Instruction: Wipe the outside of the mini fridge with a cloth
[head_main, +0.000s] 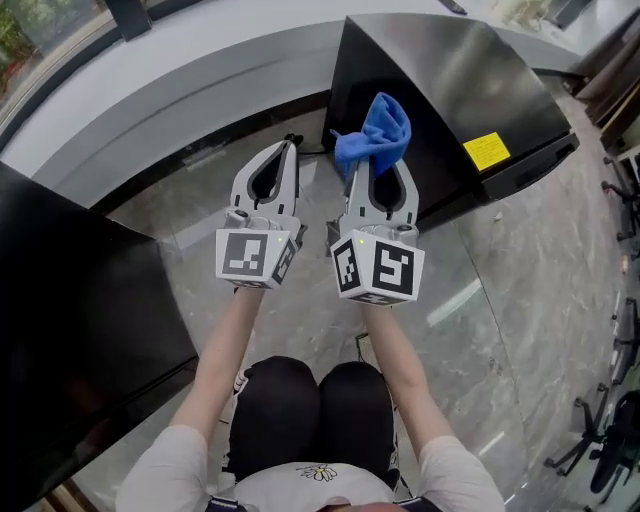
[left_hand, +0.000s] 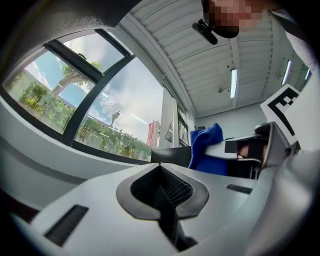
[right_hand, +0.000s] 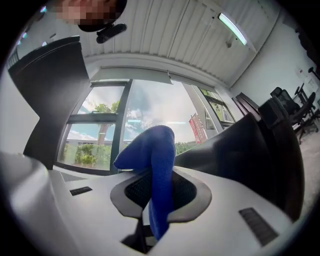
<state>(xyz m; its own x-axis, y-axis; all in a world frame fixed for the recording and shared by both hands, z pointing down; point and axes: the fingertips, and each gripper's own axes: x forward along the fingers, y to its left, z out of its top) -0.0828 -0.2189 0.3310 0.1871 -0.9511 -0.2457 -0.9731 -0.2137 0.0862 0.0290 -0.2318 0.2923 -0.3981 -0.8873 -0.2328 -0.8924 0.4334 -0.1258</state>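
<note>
Blue cloth (head_main: 375, 132) stands bunched above the right gripper (head_main: 374, 172), its jaws pinched on a lower fold, presumably ready to wipe the black mini fridge (head_main: 450, 80) just ahead. Alongside, the left gripper (head_main: 288, 150) is closed, empty.

place: office-like commercial interior | floor (head_main: 520, 300): polished grey marble-look slabs | ceiling (right_hand: 165, 30): white ribbed panels, strip light (right_hand: 232, 22) | windows (left_hand: 75, 100): tall dark-framed glazing onto trees and red banners (left_hand: 151, 132) | curved white sill (head_main: 150, 90) below the glazing | wheeled office chairs (head_main: 600, 440) at the floor's right edge
</note>
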